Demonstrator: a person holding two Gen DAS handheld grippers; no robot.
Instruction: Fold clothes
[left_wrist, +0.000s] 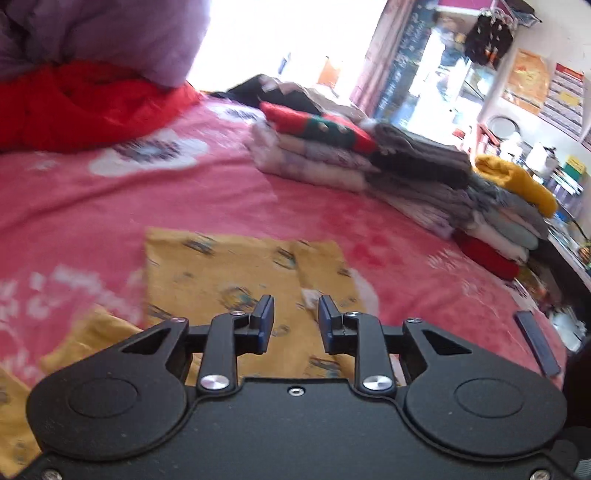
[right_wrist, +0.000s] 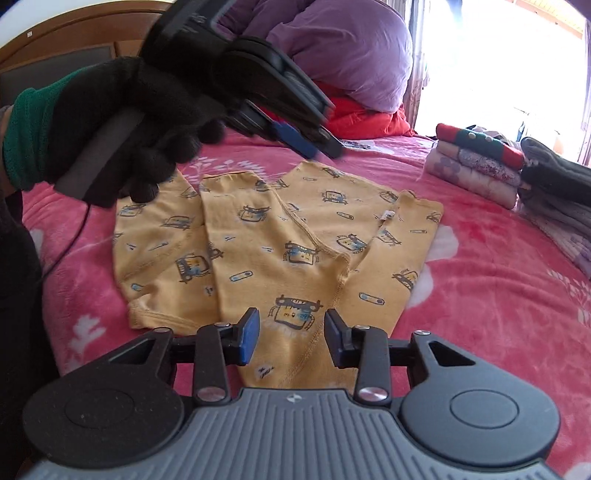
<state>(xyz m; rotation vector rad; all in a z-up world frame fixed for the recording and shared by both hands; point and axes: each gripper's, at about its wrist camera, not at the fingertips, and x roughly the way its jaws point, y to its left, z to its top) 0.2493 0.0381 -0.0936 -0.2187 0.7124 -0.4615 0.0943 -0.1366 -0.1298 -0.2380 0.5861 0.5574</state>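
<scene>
A pink blanket (right_wrist: 480, 280) with white flowers covers a bed and fills most of both views. At the upper middle of the right wrist view sits a large purple pillow (right_wrist: 343, 48) with a red quilt (right_wrist: 362, 118) bunched beneath it.

In the centre of that view lie yellow pyjama trousers (right_wrist: 280, 236), printed with small blue and black cartoon cars. They rest flat on the blanket, partly folded, with one leg laid across the other and the waistband towards the far side.

At the right edge is a stack of folded clothes (right_wrist: 476, 162), topped by a red and green knit.

In the upper left, a person's left hand (right_wrist: 122, 129) in a black glove with a green cuff is wrapped around a handle. It holds the left gripper (right_wrist: 317, 146) tilted downwards above the trousers, not touching them. This part is blurred. The left wrist view shows the left gripper's two blue-padded fingers apart with nothing between them.

At the bottom centre, the right gripper (right_wrist: 290, 334) hovers over the near end of the trousers. Its fingers (right_wrist: 248, 334) are spread apart and grip nothing.
</scene>
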